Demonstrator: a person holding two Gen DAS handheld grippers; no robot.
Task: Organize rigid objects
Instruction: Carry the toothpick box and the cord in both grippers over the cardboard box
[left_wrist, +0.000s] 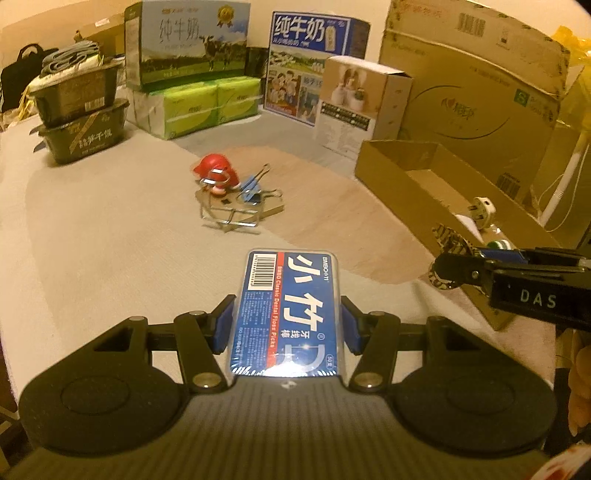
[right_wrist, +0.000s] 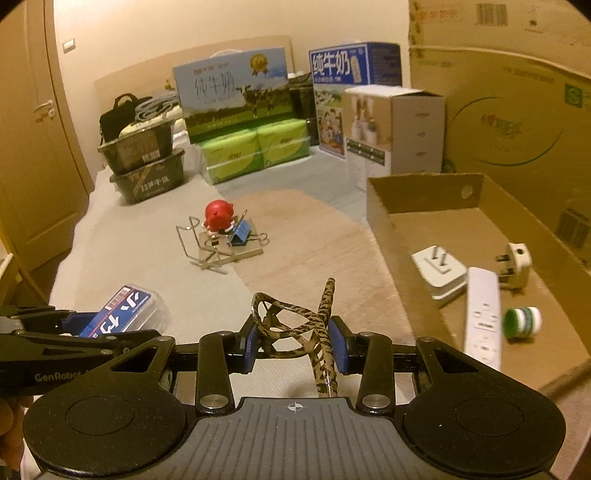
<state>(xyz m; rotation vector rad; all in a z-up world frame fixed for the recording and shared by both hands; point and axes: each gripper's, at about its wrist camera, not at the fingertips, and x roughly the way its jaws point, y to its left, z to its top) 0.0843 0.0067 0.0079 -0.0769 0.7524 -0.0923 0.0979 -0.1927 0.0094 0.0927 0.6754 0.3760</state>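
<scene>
My left gripper (left_wrist: 288, 325) is shut on a blue dental floss pick box (left_wrist: 291, 310), held just above the bed surface; the box also shows in the right wrist view (right_wrist: 125, 310). My right gripper (right_wrist: 293, 343) is shut on folded tortoiseshell glasses (right_wrist: 295, 325), beside the near left corner of an open cardboard box (right_wrist: 476, 229). The glasses show in the left wrist view (left_wrist: 452, 251) at that box's edge (left_wrist: 391, 173). A red figurine (right_wrist: 218, 216), a blue binder clip (right_wrist: 242, 232) and a wire stand (right_wrist: 199, 247) lie in a cluster ahead.
The cardboard box holds a white plug adapter (right_wrist: 439, 273), a white remote (right_wrist: 482, 317), a second plug (right_wrist: 515, 264) and a green-white bottle (right_wrist: 522, 321). Milk cartons (right_wrist: 236, 96), green tissue packs (right_wrist: 255, 149) and stacked black tubs (right_wrist: 144, 166) stand at the back.
</scene>
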